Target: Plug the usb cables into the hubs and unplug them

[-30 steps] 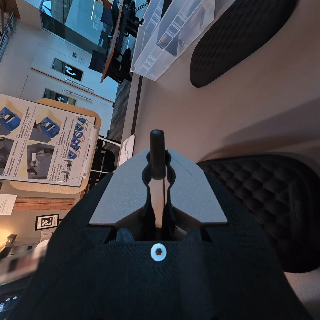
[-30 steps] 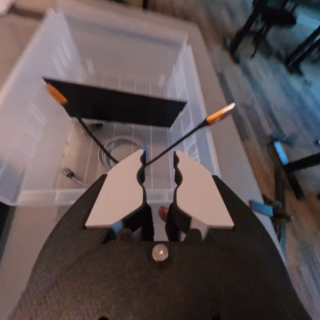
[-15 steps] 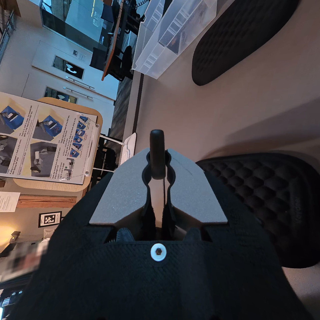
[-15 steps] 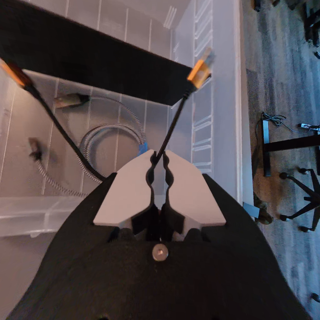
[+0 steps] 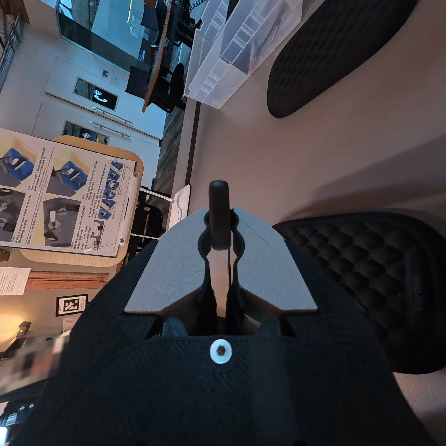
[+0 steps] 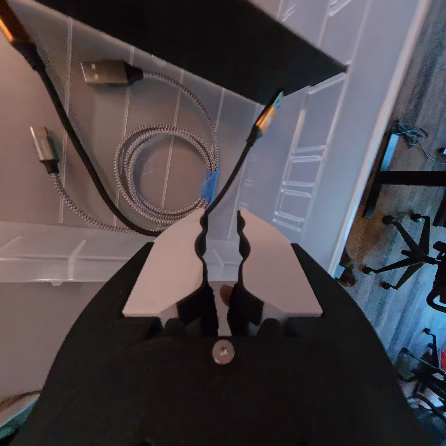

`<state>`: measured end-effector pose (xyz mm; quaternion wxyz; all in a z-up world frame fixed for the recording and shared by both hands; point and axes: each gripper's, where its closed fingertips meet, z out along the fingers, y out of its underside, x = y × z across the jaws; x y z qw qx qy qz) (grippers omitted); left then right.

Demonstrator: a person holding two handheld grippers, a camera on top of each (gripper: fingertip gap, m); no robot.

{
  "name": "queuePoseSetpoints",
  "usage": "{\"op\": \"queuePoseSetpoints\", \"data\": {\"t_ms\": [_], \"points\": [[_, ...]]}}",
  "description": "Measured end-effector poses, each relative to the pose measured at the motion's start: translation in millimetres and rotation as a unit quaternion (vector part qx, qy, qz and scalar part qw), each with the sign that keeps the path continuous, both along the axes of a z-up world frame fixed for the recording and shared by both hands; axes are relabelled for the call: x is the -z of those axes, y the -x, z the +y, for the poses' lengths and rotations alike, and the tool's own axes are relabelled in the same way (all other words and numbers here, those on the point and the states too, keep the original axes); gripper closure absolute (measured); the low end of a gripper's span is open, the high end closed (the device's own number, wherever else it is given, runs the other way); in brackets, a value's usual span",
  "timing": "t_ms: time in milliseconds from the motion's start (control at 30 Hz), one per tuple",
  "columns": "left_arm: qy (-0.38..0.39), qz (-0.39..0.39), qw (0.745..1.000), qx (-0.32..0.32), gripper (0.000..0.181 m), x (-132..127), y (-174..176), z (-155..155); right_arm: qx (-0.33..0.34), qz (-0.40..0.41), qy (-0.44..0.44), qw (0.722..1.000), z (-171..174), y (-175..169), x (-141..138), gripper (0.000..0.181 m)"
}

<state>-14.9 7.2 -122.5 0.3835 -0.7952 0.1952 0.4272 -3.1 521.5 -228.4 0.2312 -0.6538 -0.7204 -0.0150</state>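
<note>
Right gripper (image 6: 222, 213) first: its pale fingers are seen parted by a clear gap, and nothing is clamped. The thin black usb cable (image 6: 231, 178) is only brushed by the tip of the left-side finger. From there the cable is carried up and to the right, ending in an orange-collared metal plug (image 6: 268, 118) that hangs over the clear plastic storage bin (image 6: 337, 120), near its right wall. The plug's long axis is tilted up and to the right, its nose just under the edge of the flat black panel (image 6: 193, 36) laid across the bin.

On the bin floor a grey braided cable coil bound with blue tape (image 6: 169, 173) is seen.

Now the left gripper (image 5: 219, 210): it is closed tight on a black round-edged hub (image 5: 218, 198), gripped edge-on and pointed forward. It is held over the tan table (image 5: 301, 169), well apart from the bin.

So the plug is nearer the right gripper, ahead and to its right. A fresh grip behind the orange collar would probably be needed before the plug can be brought to the hub.
</note>
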Motion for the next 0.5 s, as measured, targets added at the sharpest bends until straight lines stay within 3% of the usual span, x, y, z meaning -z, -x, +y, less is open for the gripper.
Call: {"op": "queuePoseSetpoints", "data": {"t_ms": [133,200,267,333,400,500], "points": [[-0.009,0.0,1.0,0.002,0.168,-2,1,1,-0.006,0.081,-0.034,0.996,-3,9,-26,0.154],[-0.016,0.001,1.0,0.003,0.168,-2,2,2,-0.077,0.156,-0.046,0.984,-26,23,-48,0.146],[-0.023,0.007,1.0,0.005,0.168,-4,2,4,-0.195,0.25,-0.033,0.948,-74,38,-75,0.141],[-0.035,0.014,0.999,0.01,0.168,-7,2,6,-0.32,0.34,-0.008,0.884,-136,43,-105,0.135],[-0.046,0.021,0.999,0.015,0.168,-12,0,7,-0.437,0.406,0.016,0.803,-203,37,-130,0.132],[-0.055,0.029,0.998,0.028,0.168,-15,-4,11,-0.588,0.445,0.058,0.673,-302,13,-146,0.128]]}}
